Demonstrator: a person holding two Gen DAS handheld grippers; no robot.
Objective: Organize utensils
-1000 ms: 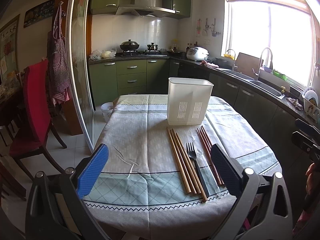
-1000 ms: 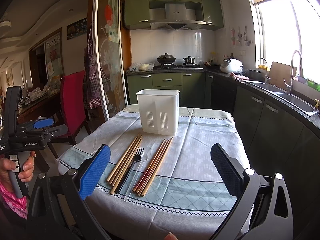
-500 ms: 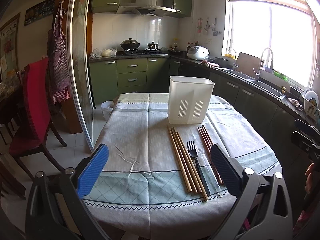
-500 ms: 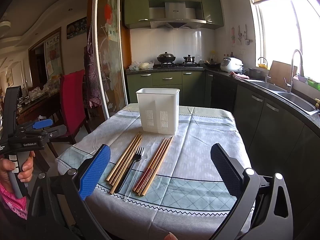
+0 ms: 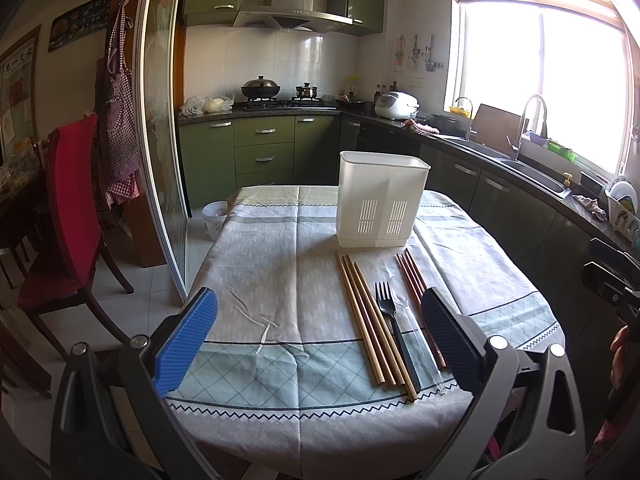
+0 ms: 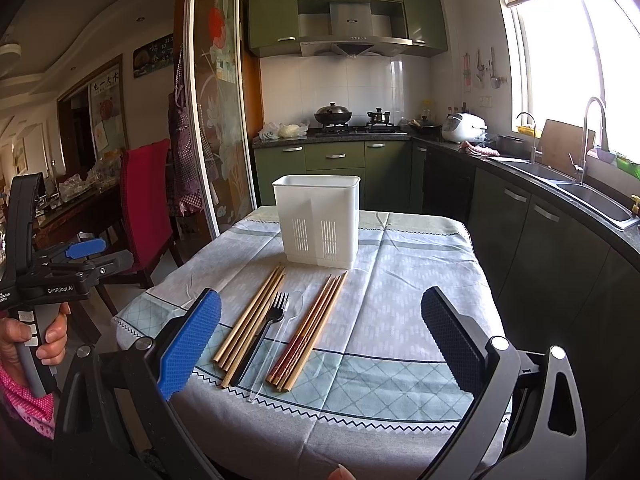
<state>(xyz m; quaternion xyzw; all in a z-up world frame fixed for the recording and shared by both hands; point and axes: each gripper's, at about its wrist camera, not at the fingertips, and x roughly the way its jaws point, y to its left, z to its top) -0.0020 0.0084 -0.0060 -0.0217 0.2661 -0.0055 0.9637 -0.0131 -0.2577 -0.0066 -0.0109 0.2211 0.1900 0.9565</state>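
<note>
Both claws spread wide and holding nothing: left claw hovering over the near edge of the tabletop, right claw likewise, neither touching any utensil. Between them, laid out in a neat row running lengthwise toward the holder: pale wooden chopsticks on the left, then a black plastic fork with tines pointing away, a clear plastic spoon just beside it and hard to make out against the cloth, then a darker reddish set of chopsticks on the right. Sorted already by kind, it seems, and set parallel so that each bundle can be pinched across its width and lifted tip-first. Just beyond the far ends, standing upright, a white slotted utensil holder with a divider that splits it into 2 compartments, both apparently unfilled, so the task judged barely begun. Near ends reaching almost to the zigzag hem of the checked tablecloth, within easy reach of either claw. Seen at the left edge of the right wrist view, a hand gripping the handle of the left tool. Further out, a red-covered chair, green cabinets, a stove with pots and a sink under the bright window.
</note>
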